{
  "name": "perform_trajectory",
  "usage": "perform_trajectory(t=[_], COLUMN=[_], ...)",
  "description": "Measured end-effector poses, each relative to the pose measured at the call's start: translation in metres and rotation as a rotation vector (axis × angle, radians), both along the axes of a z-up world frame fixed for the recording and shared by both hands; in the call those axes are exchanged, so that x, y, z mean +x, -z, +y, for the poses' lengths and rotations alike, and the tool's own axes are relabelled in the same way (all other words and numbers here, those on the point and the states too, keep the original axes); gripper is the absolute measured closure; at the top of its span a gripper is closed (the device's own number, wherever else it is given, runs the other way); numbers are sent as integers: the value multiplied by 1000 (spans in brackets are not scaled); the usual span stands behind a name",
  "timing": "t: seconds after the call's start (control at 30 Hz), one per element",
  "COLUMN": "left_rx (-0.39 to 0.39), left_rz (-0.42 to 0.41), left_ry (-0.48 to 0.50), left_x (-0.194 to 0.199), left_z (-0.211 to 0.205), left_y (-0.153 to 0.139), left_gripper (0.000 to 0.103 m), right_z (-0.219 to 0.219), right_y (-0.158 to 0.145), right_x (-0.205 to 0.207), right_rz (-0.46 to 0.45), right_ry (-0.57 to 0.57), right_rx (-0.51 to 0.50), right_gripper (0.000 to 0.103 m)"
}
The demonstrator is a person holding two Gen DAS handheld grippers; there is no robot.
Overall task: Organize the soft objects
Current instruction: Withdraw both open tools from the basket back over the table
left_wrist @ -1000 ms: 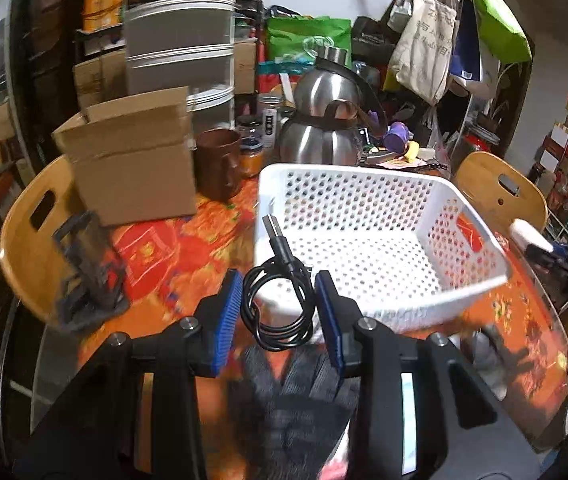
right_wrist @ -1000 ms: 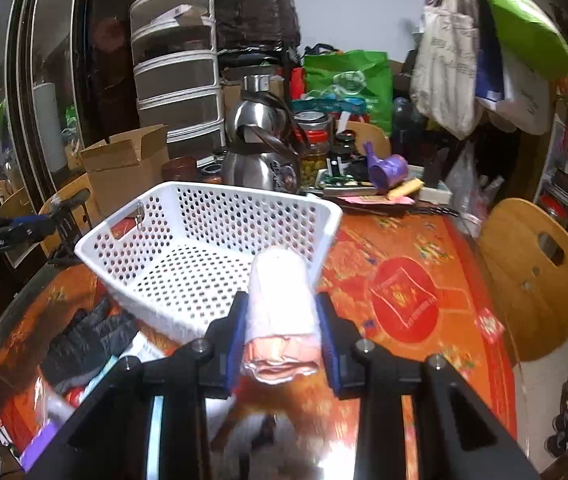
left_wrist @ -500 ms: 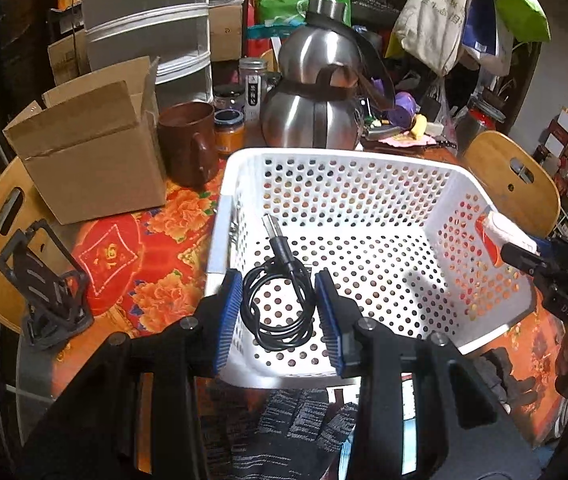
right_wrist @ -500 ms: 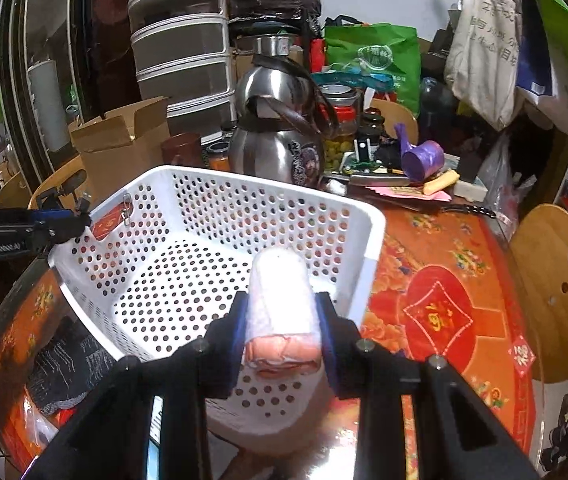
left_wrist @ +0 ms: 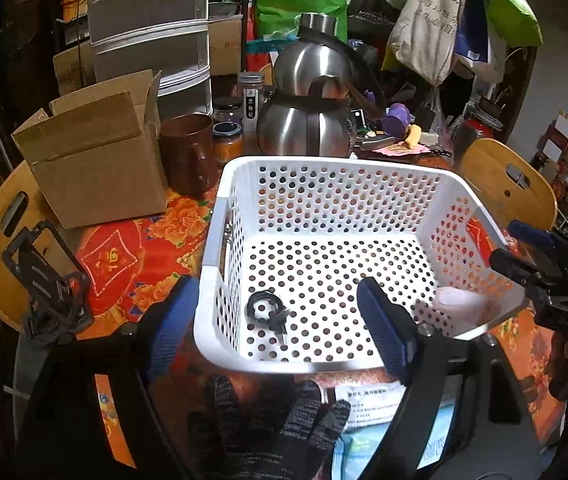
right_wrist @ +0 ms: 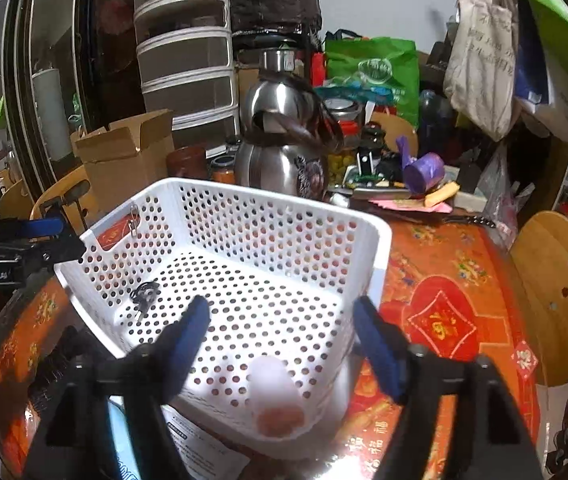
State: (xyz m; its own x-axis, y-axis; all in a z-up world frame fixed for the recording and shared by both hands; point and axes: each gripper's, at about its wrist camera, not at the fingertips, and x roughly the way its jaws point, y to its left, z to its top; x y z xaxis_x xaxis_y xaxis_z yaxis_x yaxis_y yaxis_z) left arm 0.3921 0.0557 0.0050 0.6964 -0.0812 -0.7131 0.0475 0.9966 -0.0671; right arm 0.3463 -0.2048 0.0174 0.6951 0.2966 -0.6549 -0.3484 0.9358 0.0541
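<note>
On the red-and-orange patterned tabletop [right_wrist: 455, 280] sits a white perforated basket [left_wrist: 220, 216]; a coiled black cable [left_wrist: 266, 312] and a rolled pale towel [right_wrist: 274, 390] (pinkish end) lie inside. The left claw [left_wrist: 280, 328] and right claw [right_wrist: 284, 340], jaws just opened, stand wide and grip nothing.

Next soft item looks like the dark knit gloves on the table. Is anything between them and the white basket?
Only the basket's own near wall. The knit gloves lie on the table just in front of it, below the open left gripper. Inside, the coiled cable and rolled cloth leave most of the floor bare.
</note>
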Motion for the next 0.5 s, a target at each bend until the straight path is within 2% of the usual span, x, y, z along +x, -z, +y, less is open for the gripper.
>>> perform_trajectory(t=[0.13,0.3,0.5], left_rx=[-6,28,41], left_rz=[-4,-11,-11], left_ry=[-5,-9,-8], left_x=[-12,-28,-59], left_z=[4,6,12], left_y=[-6,-16,-26], left_gripper=[22,22,22], right_z=[-6,-10,-35], right_y=[-4,-9,-12], right_x=[-8,-30,-79], right_rz=[11,-1,-25], right_ry=[10,17,34], right_rx=[26,-2,38], right_gripper=[27,27,25])
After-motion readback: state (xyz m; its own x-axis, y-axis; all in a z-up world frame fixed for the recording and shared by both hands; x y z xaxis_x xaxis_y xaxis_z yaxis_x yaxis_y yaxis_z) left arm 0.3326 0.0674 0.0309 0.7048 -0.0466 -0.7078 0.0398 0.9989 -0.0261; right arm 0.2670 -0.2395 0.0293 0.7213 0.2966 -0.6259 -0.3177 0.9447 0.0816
